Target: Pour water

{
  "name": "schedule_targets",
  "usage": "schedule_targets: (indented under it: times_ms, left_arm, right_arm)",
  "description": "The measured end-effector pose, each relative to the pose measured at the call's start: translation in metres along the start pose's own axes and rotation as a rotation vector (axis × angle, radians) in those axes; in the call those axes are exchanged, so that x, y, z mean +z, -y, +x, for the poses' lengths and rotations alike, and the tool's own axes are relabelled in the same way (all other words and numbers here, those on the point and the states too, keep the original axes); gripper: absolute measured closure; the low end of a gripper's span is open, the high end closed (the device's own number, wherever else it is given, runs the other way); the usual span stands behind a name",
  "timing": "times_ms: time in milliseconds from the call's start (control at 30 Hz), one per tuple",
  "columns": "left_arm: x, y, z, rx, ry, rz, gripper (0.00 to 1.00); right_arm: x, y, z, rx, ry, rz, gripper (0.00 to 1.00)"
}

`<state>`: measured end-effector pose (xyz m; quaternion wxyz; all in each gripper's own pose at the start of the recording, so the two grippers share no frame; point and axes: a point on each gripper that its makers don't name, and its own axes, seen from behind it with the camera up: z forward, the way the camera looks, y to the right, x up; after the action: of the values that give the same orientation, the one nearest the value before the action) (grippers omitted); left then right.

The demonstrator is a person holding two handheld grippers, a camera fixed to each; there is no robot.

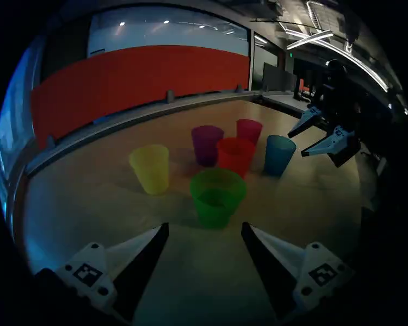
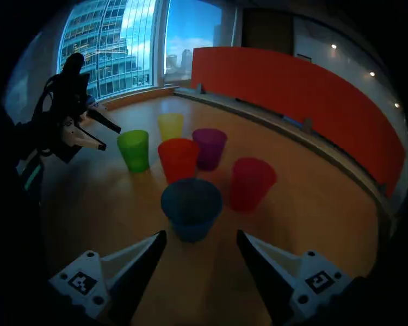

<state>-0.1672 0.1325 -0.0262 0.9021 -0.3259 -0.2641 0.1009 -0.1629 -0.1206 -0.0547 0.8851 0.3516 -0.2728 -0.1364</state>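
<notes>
Left gripper view first: how do the fingers stand?

The left gripper (image 1: 204, 225) is spread wide and holds nothing. The green cup (image 1: 217, 196) stands just ahead of it on the table (image 1: 95, 195); behind are a yellow cup (image 1: 149, 168), a purple cup (image 1: 206, 144), an orange cup (image 1: 235, 155) and a blue cup (image 1: 279, 155). The red cup (image 1: 249, 130) is partly hidden by the orange one. The right gripper (image 1: 296, 145) hangs near the blue cup, fingers parted; what holds it is too dark to make out.

And the right gripper view?

Its fingers are wide apart and empty, the blue cup just before them. Whether any cup holds water, I cannot tell.
</notes>
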Motion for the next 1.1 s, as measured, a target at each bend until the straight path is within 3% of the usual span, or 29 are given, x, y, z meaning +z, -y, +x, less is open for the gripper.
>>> schedule_targets:
  times_ms: [400, 767, 1100]
  left_arm:
    - [-0.022, 0.008, 0.009, -0.044, -0.077, 0.088, 0.01]
    - [-0.047, 0.036, 0.035, -0.095, -0.214, 0.248, 0.01]
    - [-0.072, 0.062, 0.052, -0.129, -0.315, 0.386, 0.01]
  right_arm:
    - [-0.023, -0.013, -0.004, 0.068, -0.045, -0.095, 0.0]
    - [-0.048, -0.048, 0.029, 0.154, -0.175, -0.259, 0.0]
    - [-0.058, -0.069, 0.049, 0.171, -0.281, -0.41, 0.0]
